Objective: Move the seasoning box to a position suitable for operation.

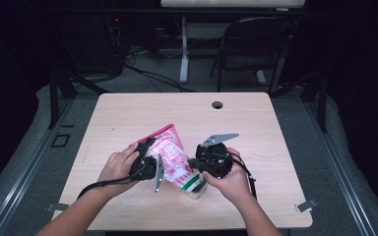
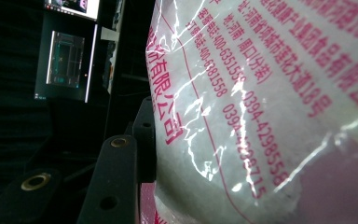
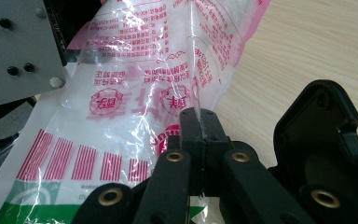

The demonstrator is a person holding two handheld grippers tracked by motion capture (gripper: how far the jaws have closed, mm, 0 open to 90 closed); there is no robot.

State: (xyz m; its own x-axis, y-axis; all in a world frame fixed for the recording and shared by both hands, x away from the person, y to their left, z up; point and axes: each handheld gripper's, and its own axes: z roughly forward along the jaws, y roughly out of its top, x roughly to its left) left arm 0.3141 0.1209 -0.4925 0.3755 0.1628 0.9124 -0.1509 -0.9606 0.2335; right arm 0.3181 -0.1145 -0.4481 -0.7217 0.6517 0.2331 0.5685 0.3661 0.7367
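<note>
Both hand-held grippers clamp the plastic bag between them above the counter: left grips its side, right pinches a fold.

A pale wood-grain worktop with rounded corners carries the scene. A round cable hole sits near its far edge, towards twelve o'clock. A printed plastic bag rests just below the centre, its lower end touching the surface.

Red-printed plastic bag against tool
</note>
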